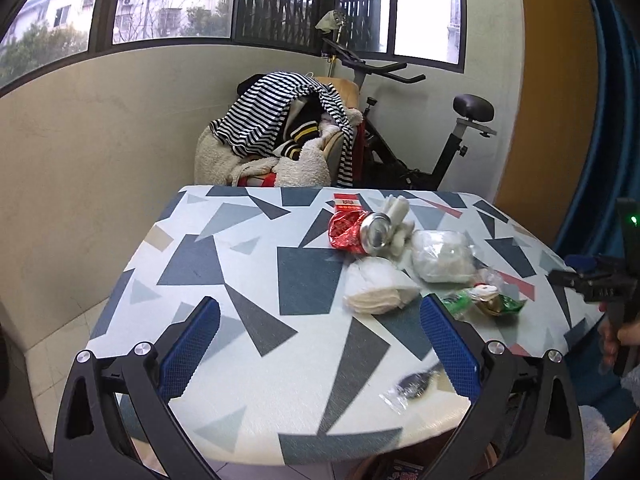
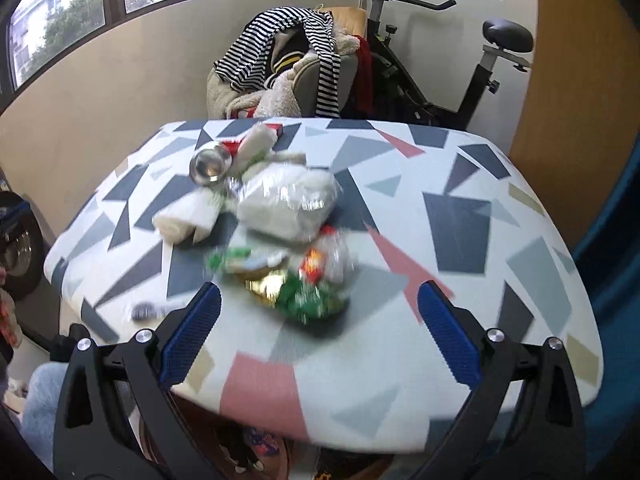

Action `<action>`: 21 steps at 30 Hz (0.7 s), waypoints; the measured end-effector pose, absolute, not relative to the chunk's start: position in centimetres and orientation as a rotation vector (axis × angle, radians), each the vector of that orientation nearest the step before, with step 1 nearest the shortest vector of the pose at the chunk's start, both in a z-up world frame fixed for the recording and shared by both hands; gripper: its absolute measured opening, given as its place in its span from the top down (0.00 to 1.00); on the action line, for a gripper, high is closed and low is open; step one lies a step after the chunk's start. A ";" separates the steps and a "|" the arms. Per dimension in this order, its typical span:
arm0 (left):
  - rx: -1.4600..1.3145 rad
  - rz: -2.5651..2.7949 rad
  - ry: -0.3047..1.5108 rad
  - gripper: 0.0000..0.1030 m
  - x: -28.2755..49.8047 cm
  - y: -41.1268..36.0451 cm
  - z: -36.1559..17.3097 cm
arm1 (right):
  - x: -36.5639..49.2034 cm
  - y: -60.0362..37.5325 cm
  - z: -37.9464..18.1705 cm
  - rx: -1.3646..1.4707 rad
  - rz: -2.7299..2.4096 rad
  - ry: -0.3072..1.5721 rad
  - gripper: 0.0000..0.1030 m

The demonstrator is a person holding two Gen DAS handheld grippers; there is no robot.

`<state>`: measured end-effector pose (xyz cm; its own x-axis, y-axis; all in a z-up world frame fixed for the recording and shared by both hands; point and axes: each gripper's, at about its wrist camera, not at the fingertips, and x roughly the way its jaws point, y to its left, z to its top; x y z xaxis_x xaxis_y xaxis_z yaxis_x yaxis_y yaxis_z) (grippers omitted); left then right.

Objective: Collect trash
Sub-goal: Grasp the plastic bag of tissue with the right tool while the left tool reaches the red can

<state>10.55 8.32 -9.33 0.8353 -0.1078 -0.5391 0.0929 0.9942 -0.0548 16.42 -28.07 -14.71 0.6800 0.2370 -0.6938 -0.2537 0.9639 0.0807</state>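
Trash lies in a cluster on the patterned table (image 1: 248, 264): a crushed red can (image 1: 360, 232), white tissue wads (image 1: 376, 286), a clear plastic bag (image 1: 442, 256), green and gold wrappers (image 1: 486, 300), a red packet (image 1: 347, 202) and a wrapped black spoon (image 1: 416, 384). My left gripper (image 1: 320, 336) is open and empty above the table's near edge, left of the wrappers. My right gripper (image 2: 319, 320) is open and empty, its jaws either side of the green wrappers (image 2: 308, 296); the can (image 2: 211, 166), tissue (image 2: 188, 218) and bag (image 2: 288, 200) lie beyond.
A chair piled with striped clothes (image 1: 280, 128) stands behind the table, with an exercise bike (image 1: 440, 132) beside it. A wall and windows are at the back. The right gripper and hand show at the left wrist view's right edge (image 1: 600, 280).
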 end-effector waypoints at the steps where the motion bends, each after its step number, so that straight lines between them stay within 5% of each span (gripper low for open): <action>1: -0.030 -0.105 0.576 0.06 10.9 8.4 -9.4 | 17.2 -27.8 -14.7 -0.025 0.281 0.778 0.06; 15: -0.122 -0.100 0.633 0.06 16.9 11.0 -12.2 | 33.3 -22.9 -17.6 0.081 0.277 0.981 0.06; 21: -0.131 -0.128 0.668 0.17 18.6 10.8 -13.5 | 36.5 -24.0 -20.5 0.302 0.255 1.104 0.14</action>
<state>18.63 10.79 -13.52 0.7778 -0.1602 -0.6077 0.0765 0.9839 -0.1615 36.47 -24.03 -20.50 0.4288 0.3488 -0.8334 -0.0517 0.9304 0.3629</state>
